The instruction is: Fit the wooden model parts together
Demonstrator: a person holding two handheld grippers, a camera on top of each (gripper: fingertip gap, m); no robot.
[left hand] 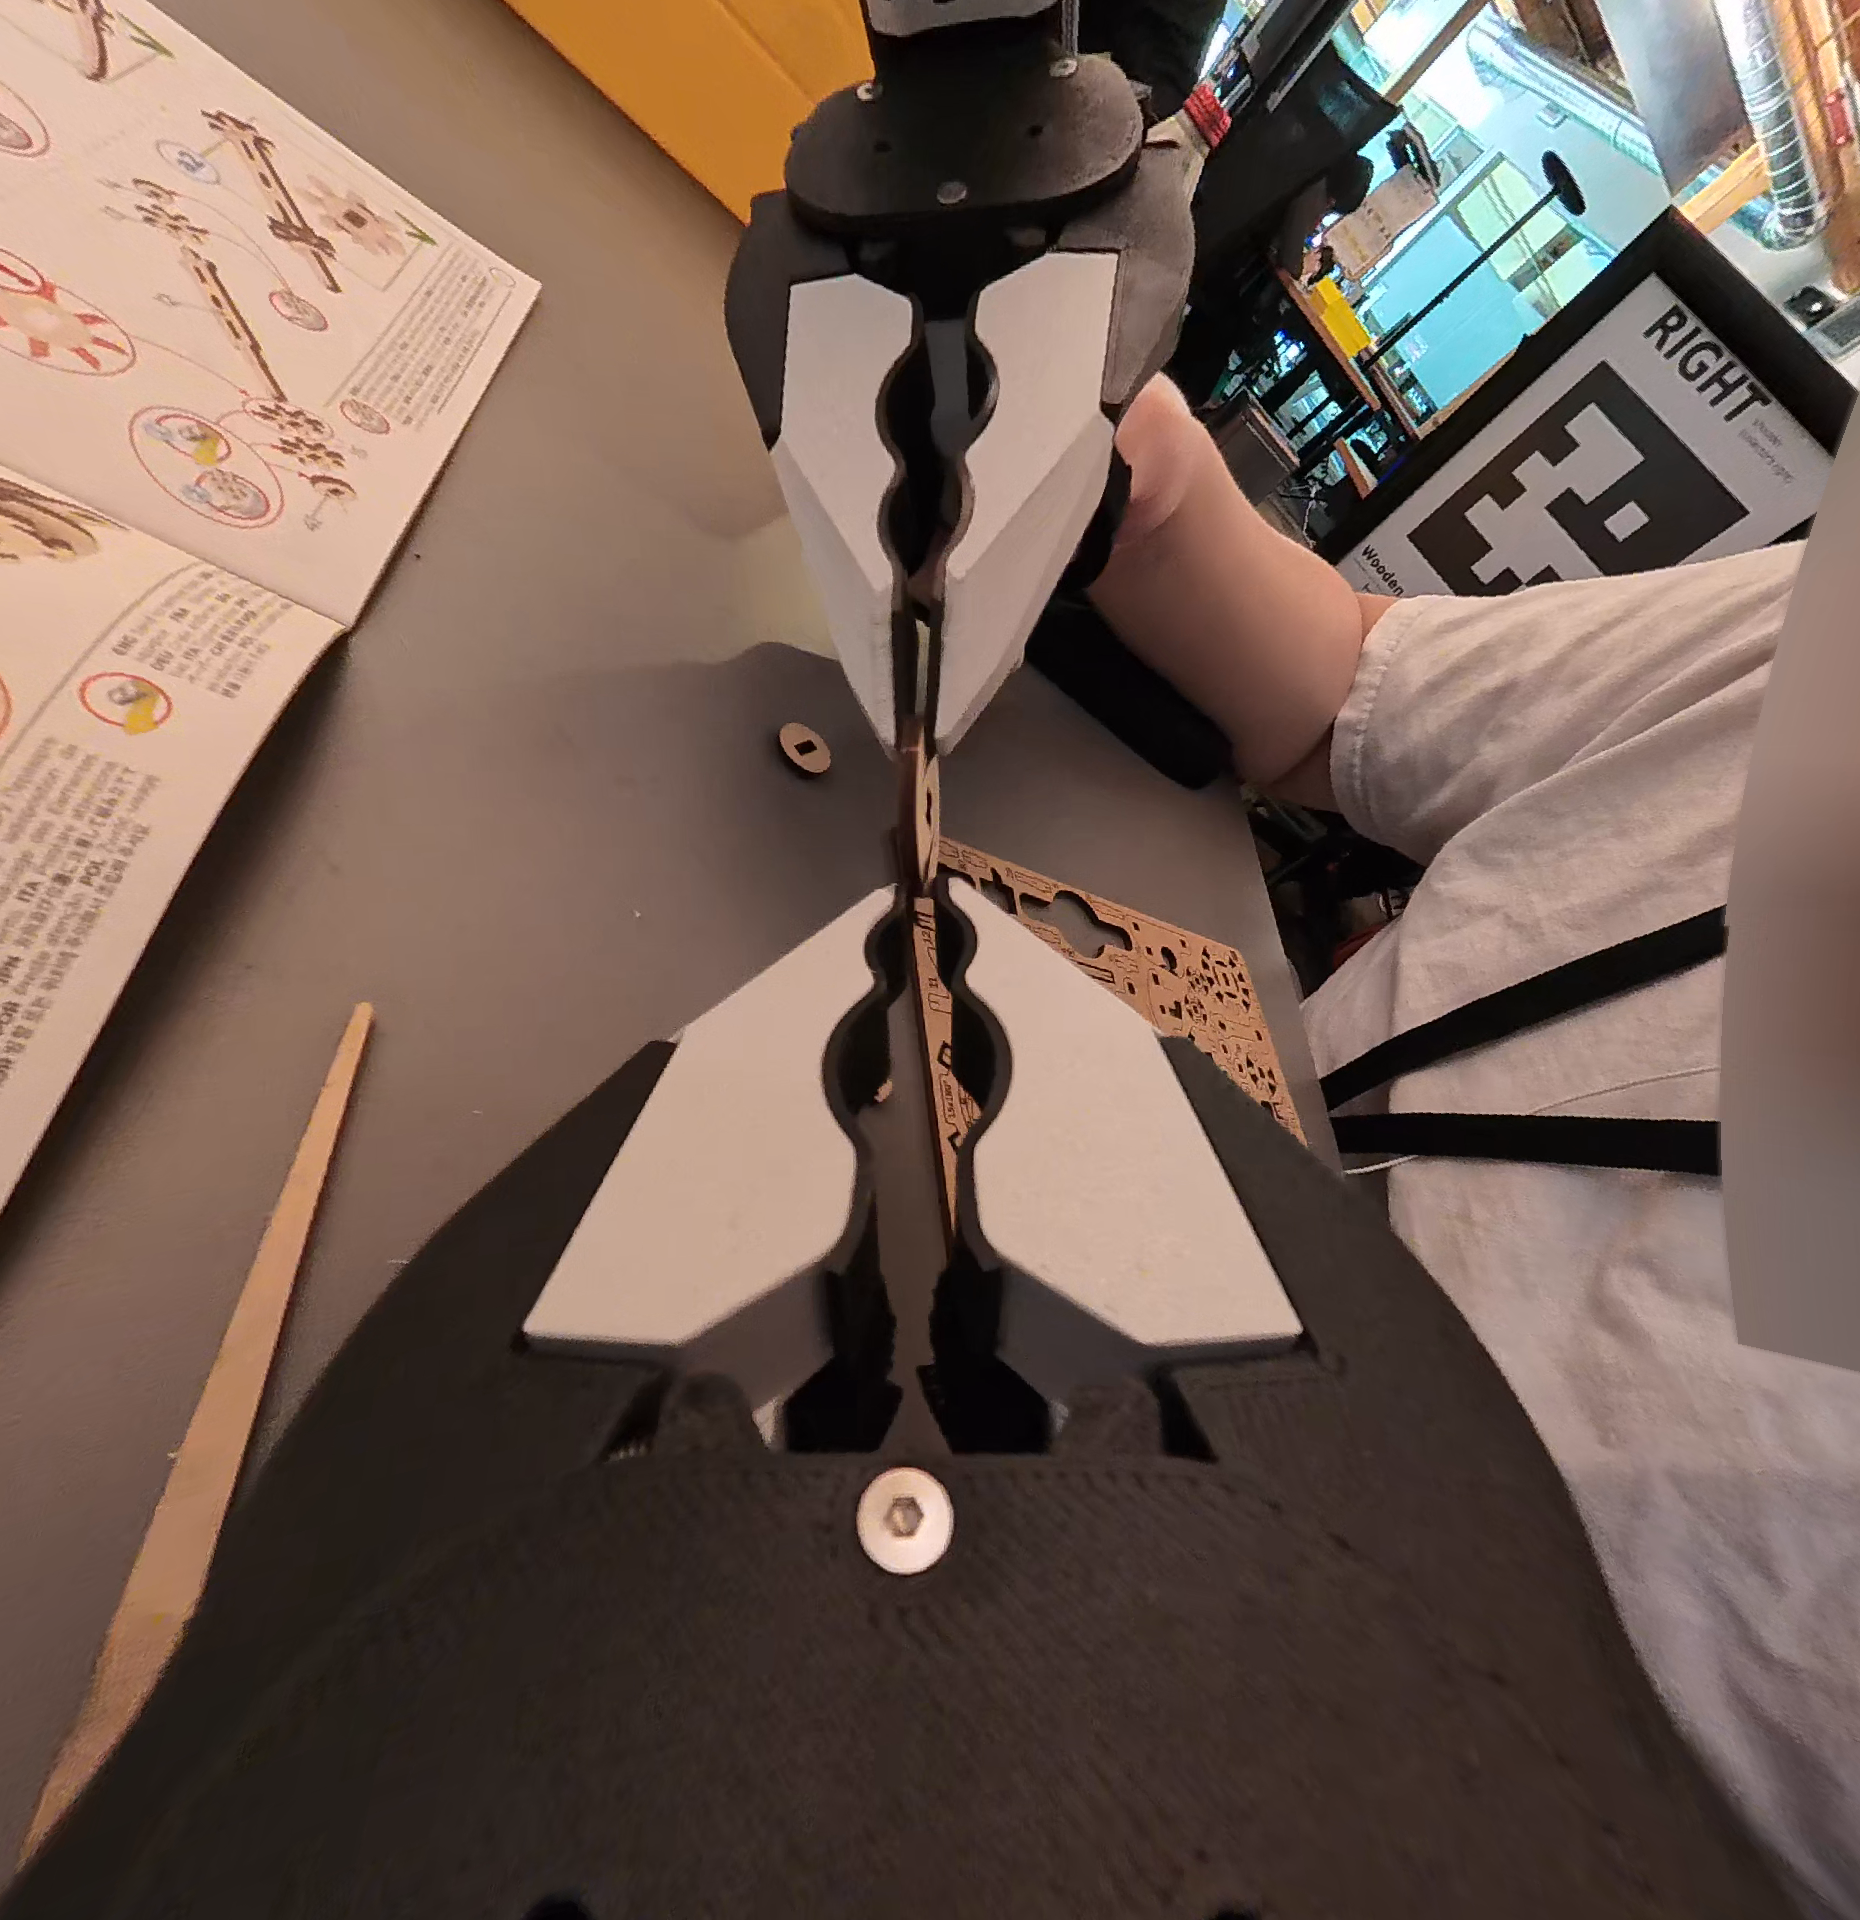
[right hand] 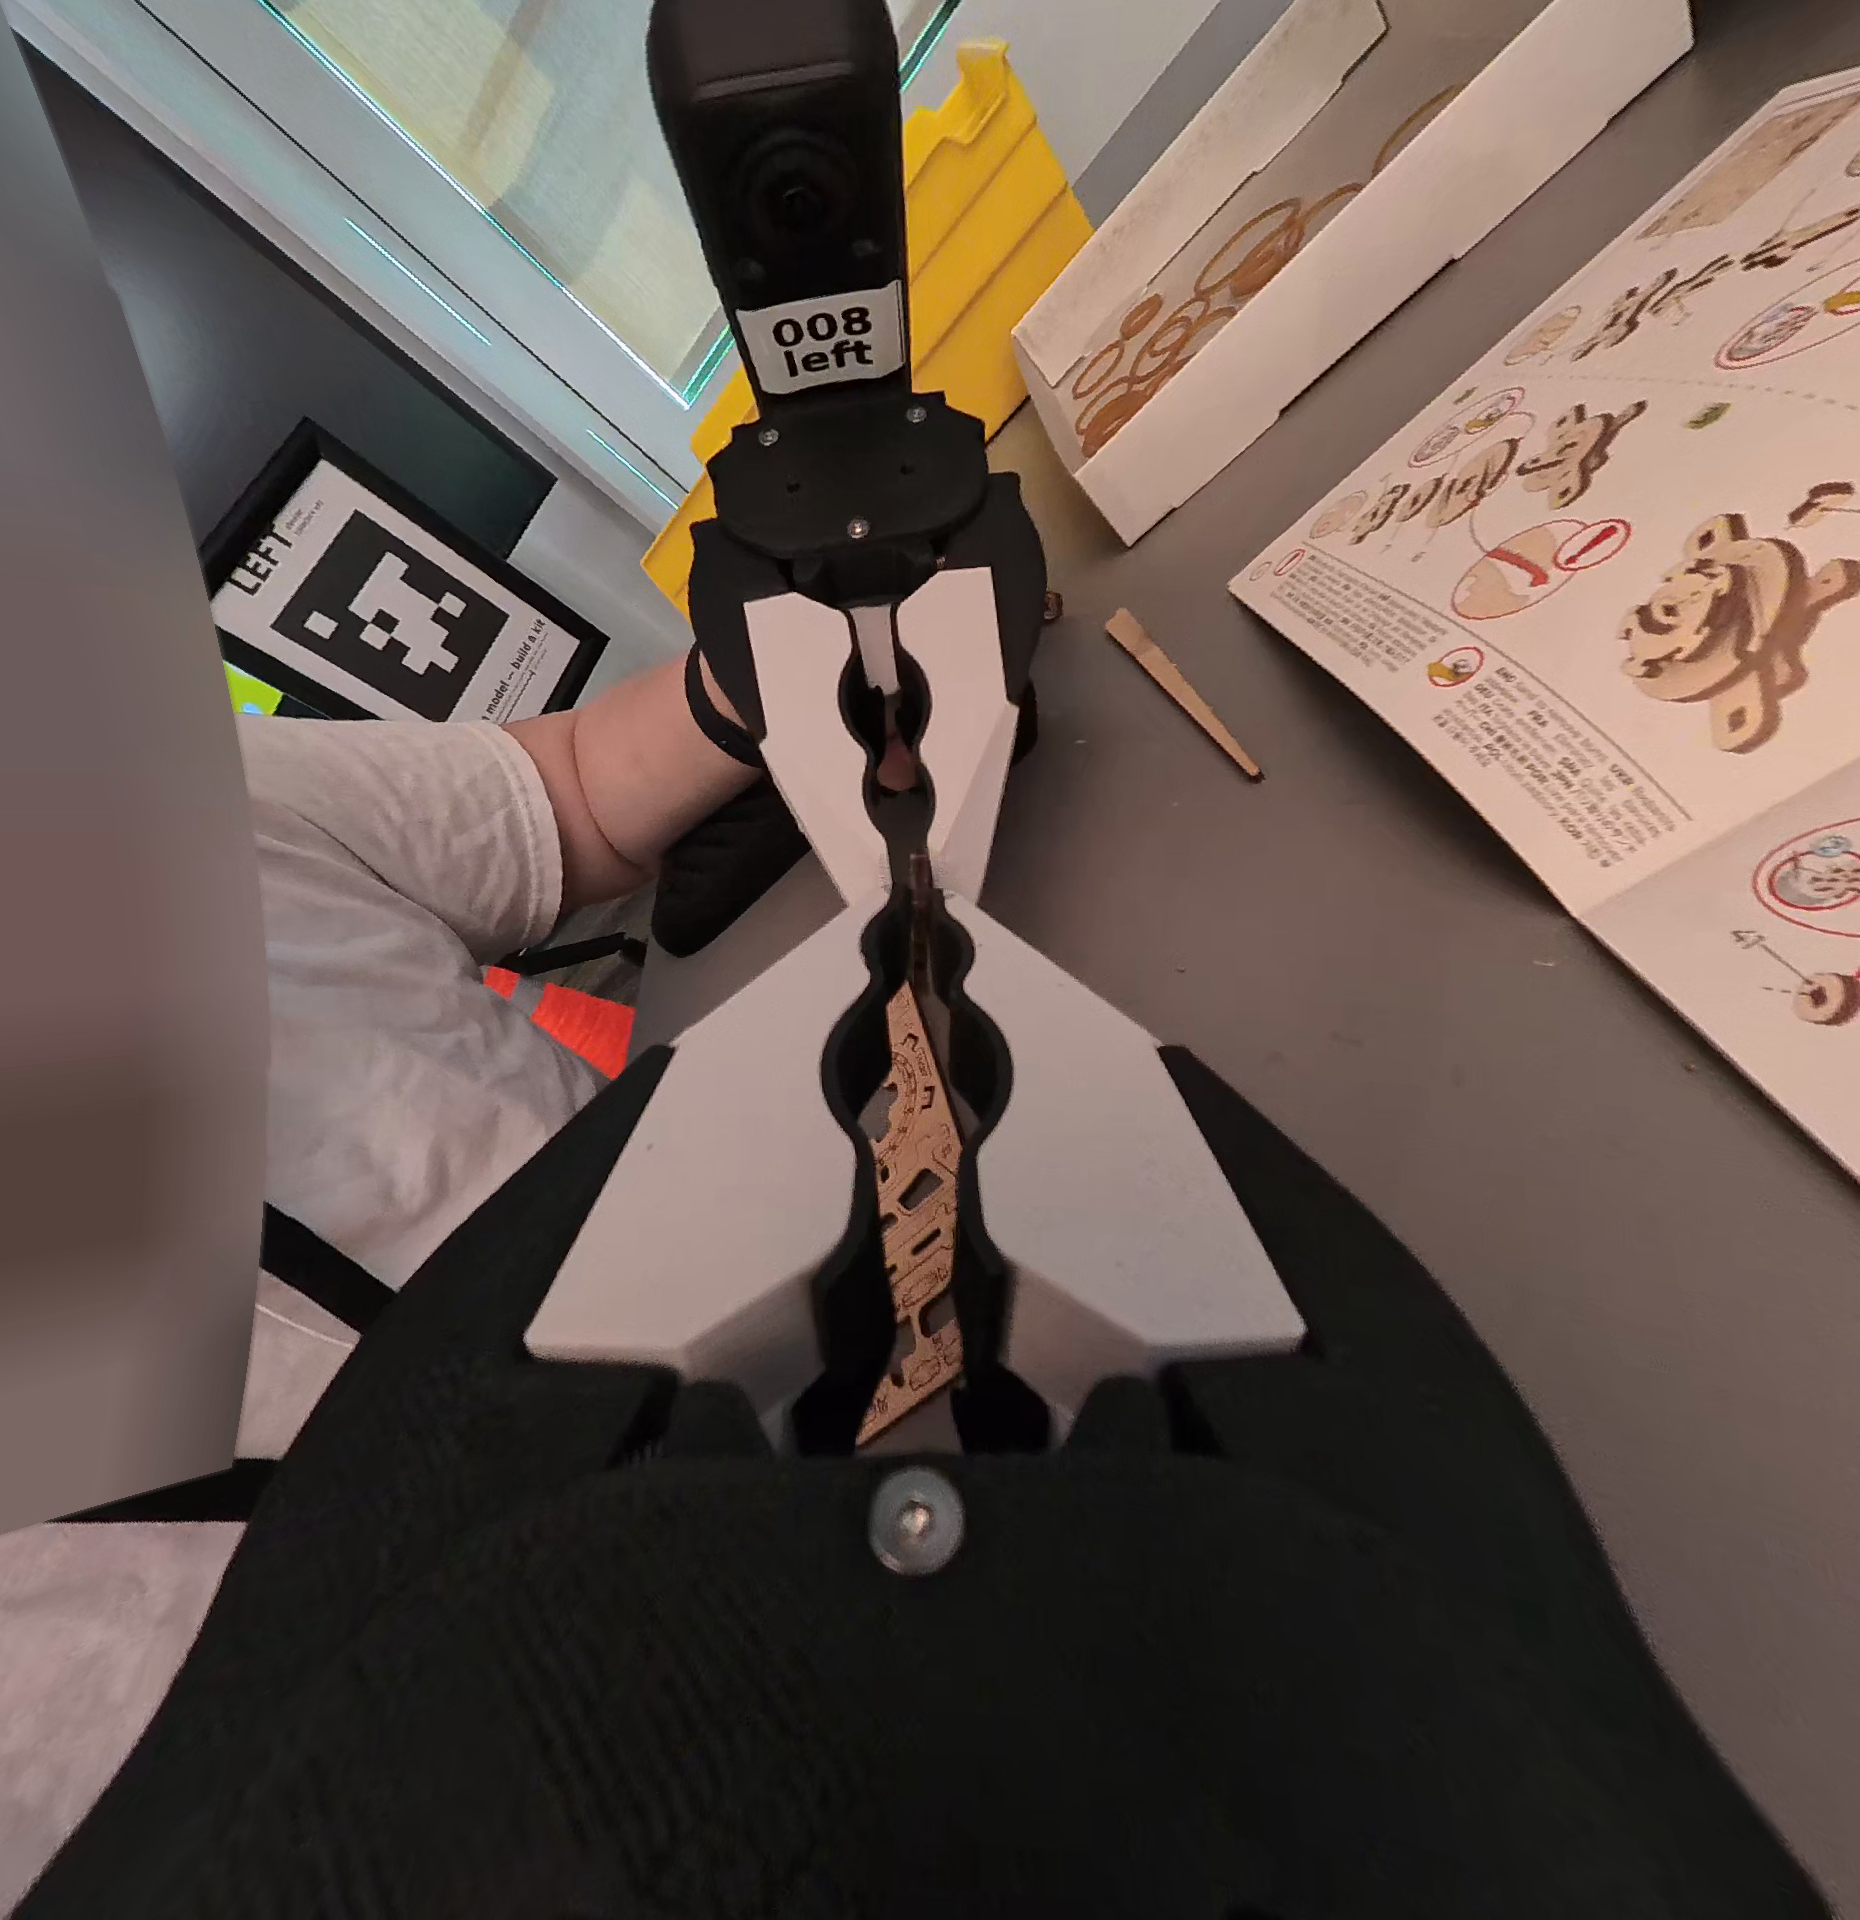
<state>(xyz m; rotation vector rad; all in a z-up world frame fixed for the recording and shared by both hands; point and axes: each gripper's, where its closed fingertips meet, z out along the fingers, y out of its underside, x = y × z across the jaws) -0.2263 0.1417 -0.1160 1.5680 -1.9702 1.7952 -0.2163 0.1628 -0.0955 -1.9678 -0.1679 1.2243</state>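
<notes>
Above the grey table (left hand: 510, 935), both grippers meet tip to tip: the left gripper (left hand: 918, 894) clamps a thin wooden strip (left hand: 934, 1070) edge-on, the right gripper (left hand: 913, 743) pinches a small wooden piece (left hand: 921, 805), long axes aligned.

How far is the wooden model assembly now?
Done: the wooden sheet shows empty cut-outs, so parts were taken out. In hand: the left claw grips a thin strip, the right claw a small piece; their ends meet, joint unclear. Left: a loose disc on the table.
</notes>
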